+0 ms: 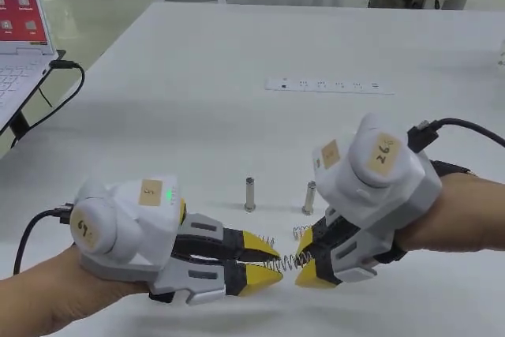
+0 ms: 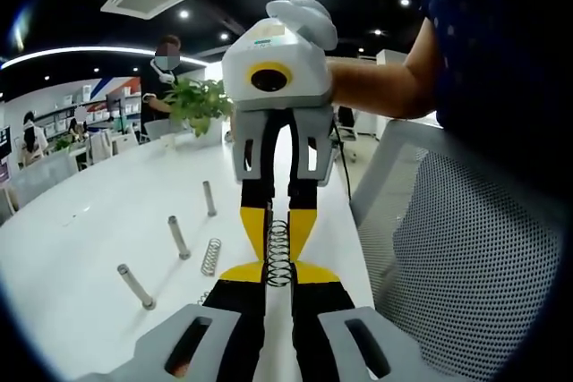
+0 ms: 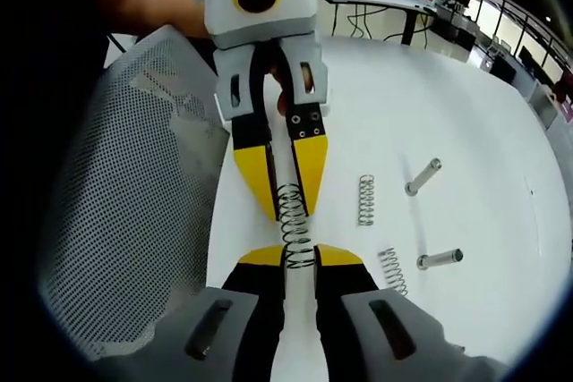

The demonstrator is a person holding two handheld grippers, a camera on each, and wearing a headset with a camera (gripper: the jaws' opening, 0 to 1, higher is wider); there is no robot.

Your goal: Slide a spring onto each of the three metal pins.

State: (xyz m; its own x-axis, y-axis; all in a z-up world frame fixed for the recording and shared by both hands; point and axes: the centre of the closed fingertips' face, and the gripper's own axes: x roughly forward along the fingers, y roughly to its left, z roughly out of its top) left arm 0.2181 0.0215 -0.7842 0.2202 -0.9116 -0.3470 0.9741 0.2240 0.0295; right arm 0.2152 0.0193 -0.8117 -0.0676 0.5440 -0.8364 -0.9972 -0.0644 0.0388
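Facing each other tip to tip low over the white table (image 1: 197, 100), the left gripper (image 1: 274, 262) and the right gripper (image 1: 306, 258) share one spring (image 1: 289, 260). It spans the small gap between them, and each pair of yellow-tipped jaws stands narrow, pinched on one end of it. The left gripper view has the spring running from its own tips straight up into the right gripper's. The right gripper view shows the same from the other side.

Just beyond the tips, three pins (image 2: 179, 237) stand upright in a row on the table, bare and each apart from its neighbour. Two of them show in the head view, a little behind the meeting jaws. Two loose springs (image 3: 365, 200) lie flat on the table between the grippers and the pins, close to the pins but touching none.

A laptop (image 1: 20, 13) sits well off at the far left edge, its cable trailing down. A power strip (image 1: 327, 85) lies farther back across the table.
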